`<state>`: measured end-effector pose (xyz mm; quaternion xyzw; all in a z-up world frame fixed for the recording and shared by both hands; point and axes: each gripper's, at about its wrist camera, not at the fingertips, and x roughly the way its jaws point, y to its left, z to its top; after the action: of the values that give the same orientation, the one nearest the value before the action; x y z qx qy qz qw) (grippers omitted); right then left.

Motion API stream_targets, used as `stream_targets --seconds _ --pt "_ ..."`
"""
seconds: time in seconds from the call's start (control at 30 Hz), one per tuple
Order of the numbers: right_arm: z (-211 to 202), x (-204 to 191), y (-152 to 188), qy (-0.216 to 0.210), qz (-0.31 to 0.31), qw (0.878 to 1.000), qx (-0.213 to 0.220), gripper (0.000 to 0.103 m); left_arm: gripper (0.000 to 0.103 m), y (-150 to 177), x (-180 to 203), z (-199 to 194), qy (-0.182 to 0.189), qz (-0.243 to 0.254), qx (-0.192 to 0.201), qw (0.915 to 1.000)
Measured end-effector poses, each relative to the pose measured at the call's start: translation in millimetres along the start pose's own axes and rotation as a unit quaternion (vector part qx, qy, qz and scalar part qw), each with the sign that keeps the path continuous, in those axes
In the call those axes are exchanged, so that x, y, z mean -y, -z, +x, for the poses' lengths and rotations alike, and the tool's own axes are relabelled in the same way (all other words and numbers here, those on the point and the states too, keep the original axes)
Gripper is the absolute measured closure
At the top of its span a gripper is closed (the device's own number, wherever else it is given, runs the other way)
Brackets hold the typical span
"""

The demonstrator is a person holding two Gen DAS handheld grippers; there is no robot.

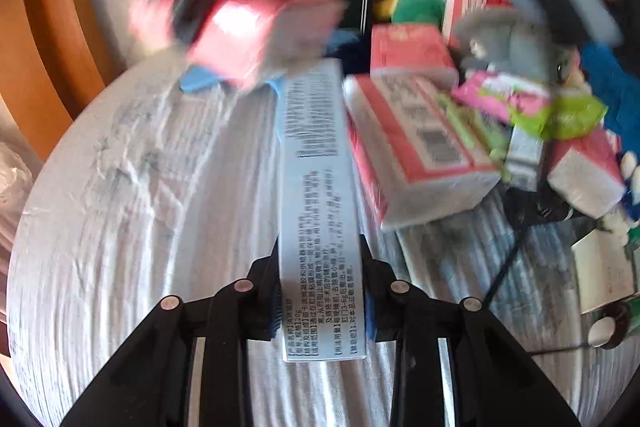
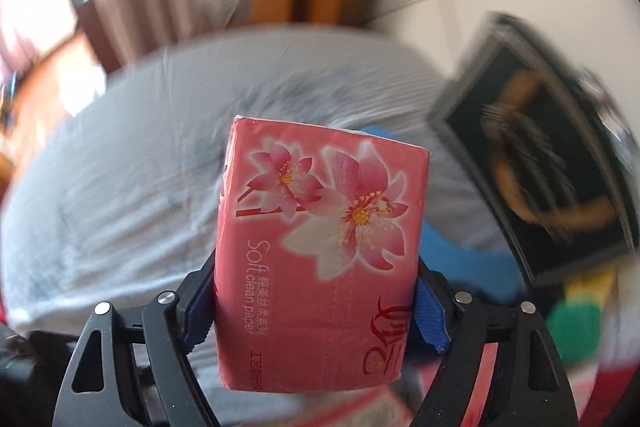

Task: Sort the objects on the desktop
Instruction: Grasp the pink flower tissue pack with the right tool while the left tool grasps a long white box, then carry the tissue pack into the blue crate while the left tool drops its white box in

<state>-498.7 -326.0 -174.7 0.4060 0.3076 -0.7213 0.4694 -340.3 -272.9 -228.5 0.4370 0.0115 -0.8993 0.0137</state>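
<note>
Tissue pack (image 2: 320,247) sits clamped between right claw (image 2: 316,311) pads.

The left gripper (image 1: 322,291) points steeply down, jaws clamped narrow on a long box (image 1: 316,211). The right gripper (image 2: 316,303) (also angled down) has wide jaws pressing a pink pack (image 2: 320,251).

In the left wrist view, a pink pack (image 1: 240,31) near the far edge of the white-covered table (image 1: 140,187) is smeared by motion, its print unreadable. The far end of the long white box (image 1: 316,163) blurs too. In the right wrist view, the pink tissue pack (image 2: 320,251) hides the table behind it, and the black framed picture (image 2: 548,171) at the right edge is streaked.
</note>
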Motion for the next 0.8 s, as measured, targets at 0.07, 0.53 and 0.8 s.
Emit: stream_targets --seconds 0.07,0.53,0.8 --pt "-39 13 14 -0.004 0.052 0.998 0.039 0.021 0.075 -3 1 -16 -0.006 0.007 0.015 0.9999" --pt "-335 -18 233 0.137 0.311 0.908 0.244 0.021 0.075 -53 108 -179 0.050 0.131 0.173 0.9747" --pt "-498 -50 374 0.265 0.401 0.822 0.306 0.021 0.075 -69 272 -261 0.159 0.220 0.240 0.9321"
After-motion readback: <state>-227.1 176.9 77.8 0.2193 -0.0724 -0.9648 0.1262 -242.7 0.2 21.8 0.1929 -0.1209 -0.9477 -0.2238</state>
